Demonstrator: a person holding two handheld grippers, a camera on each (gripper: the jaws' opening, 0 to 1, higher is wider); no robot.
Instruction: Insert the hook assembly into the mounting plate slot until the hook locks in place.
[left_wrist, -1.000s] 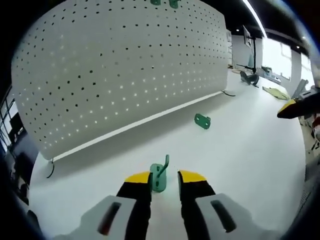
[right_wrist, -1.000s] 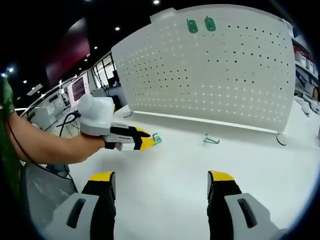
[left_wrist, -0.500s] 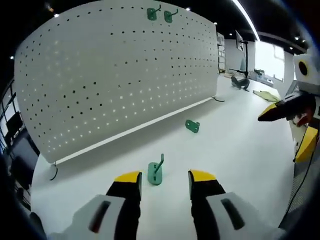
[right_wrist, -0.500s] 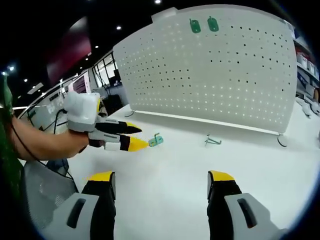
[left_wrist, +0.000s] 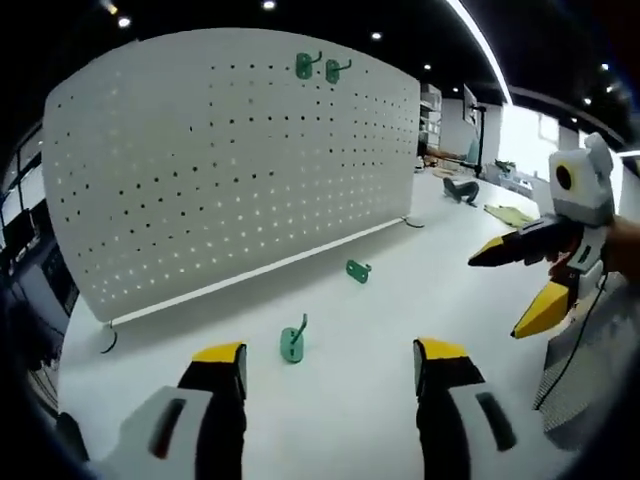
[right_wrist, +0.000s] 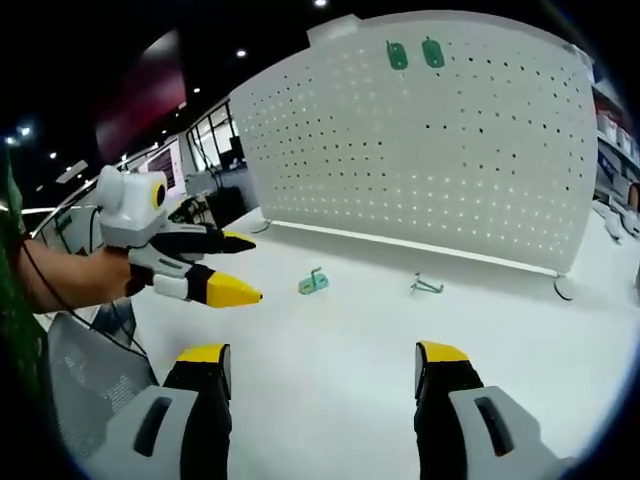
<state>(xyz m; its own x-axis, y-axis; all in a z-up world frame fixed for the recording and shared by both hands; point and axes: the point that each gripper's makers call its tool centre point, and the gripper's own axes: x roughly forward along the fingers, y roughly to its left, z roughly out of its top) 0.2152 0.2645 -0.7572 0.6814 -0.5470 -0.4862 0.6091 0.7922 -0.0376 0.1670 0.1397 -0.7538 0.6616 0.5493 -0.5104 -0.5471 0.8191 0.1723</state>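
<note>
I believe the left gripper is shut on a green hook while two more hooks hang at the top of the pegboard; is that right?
Not quite. In the left gripper view the left gripper is open and holds nothing; that green hook sits on the table beyond its jaws. Two more hooks do hang at the top of the pegboard.

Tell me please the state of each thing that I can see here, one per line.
Left gripper: open, holding nothing.
Right gripper: open, holding nothing.
Nearer green hook: loose on the table, not mounted.
Farther green hook: loose on the table.
Two green hooks: mounted on the pegboard.
</note>
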